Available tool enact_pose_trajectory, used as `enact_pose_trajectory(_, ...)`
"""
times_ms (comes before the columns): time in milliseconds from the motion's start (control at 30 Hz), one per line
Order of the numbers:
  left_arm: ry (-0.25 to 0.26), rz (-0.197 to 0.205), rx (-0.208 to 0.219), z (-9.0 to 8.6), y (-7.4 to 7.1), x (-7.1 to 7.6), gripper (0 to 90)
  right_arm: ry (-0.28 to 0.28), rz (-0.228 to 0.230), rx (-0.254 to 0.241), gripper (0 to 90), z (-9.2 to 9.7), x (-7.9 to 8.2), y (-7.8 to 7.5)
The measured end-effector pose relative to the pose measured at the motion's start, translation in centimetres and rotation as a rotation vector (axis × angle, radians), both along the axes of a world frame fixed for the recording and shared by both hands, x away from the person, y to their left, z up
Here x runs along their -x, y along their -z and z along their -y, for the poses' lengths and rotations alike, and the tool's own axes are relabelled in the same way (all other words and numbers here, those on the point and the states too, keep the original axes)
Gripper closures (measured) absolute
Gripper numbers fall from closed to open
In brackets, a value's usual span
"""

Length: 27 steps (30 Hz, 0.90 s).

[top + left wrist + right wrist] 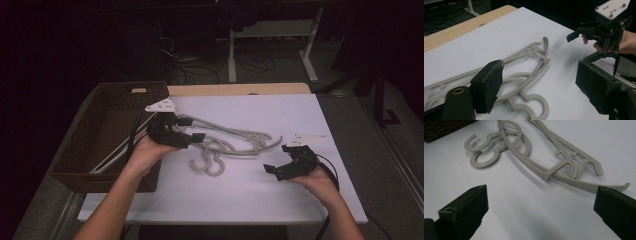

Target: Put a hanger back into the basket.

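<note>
Grey plastic clothes hangers [227, 142] lie overlapped on the white table sheet [300, 195], beside the brown wicker basket [107, 120]. Left gripper [192, 129] hovers over them, jaws apart, gripping nothing; right gripper [276, 157] waits nearby, wide open.

We see a dim room around the brighter white-covered counter [250, 195]. The grey plastic hangers [554, 167] cast soft shadows on it. Near black gripper jaws look blurred; the dark background is grainy and underexposed.

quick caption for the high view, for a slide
Left gripper open over grey hangers beside a wicker basket; right gripper open, apart from them.
</note>
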State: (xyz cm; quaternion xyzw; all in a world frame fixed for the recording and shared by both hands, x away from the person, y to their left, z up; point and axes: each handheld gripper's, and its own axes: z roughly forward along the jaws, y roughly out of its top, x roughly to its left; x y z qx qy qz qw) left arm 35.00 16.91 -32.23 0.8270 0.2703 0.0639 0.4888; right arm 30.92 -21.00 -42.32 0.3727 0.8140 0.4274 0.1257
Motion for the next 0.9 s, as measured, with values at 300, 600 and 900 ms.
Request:
enact_pose_trajectory(300,-0.024,-0.062,-0.079,2.2,4.4,-0.5,58.8,-0.005,-0.002,0.0,0.0,0.0,0.0,0.0)
enact_pose_trajectory(600,-0.093,-0.1,-0.222,1.9,9.1,-0.7,89.9,-0.011,-0.004,0.011,0.0,-0.1,0.0,0.1)
enact_pose_trajectory(900,-0.107,-0.144,-0.346,1.9,11.5,-1.1,90.0,-0.014,-0.004,0.013,0.0,0.0,0.0,0.2)
